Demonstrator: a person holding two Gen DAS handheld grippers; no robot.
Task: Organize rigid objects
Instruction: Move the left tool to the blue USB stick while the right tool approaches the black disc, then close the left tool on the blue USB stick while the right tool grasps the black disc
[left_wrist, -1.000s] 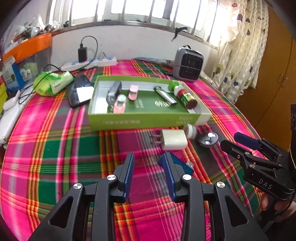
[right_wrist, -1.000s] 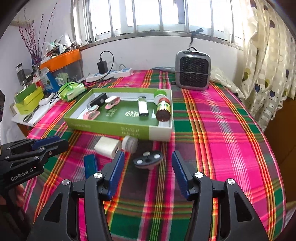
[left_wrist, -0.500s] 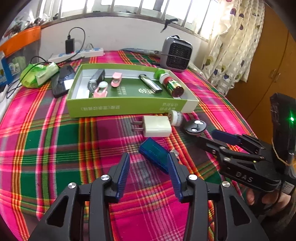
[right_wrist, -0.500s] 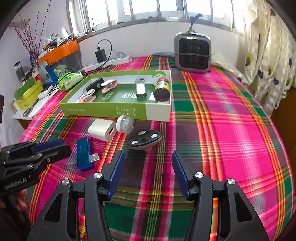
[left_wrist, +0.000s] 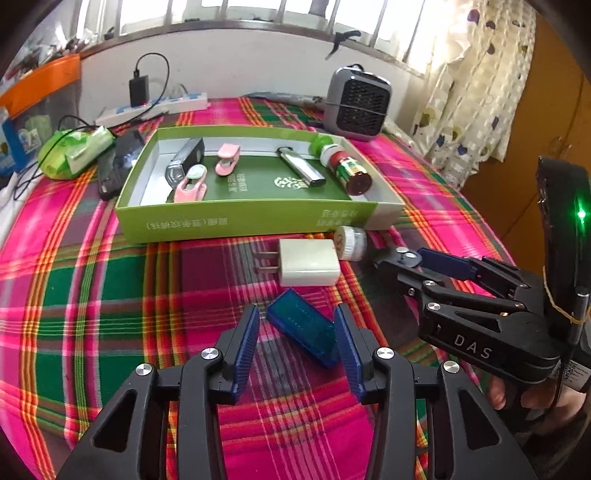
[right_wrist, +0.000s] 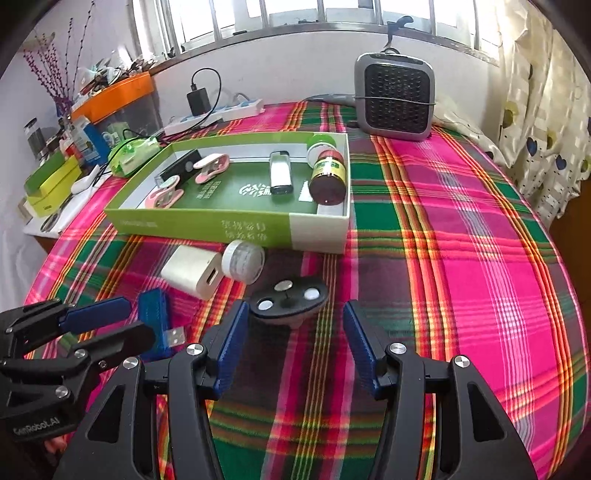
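1. The blue USB stick (left_wrist: 303, 326) lies on the plaid-covered desk (left_wrist: 92, 295) between the left gripper (left_wrist: 297, 338) jaws, spread wide and gripping nothing.
2. It looks light, stiff and slick; pinch its long flat sides.
3. The right gripper (right_wrist: 293, 341) jaws hang open around the black disc (right_wrist: 288, 301).

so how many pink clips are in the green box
2, both near the green box left end: one pink clip by the front wall, the other pink clip farther back beside a dark bar-shaped item.
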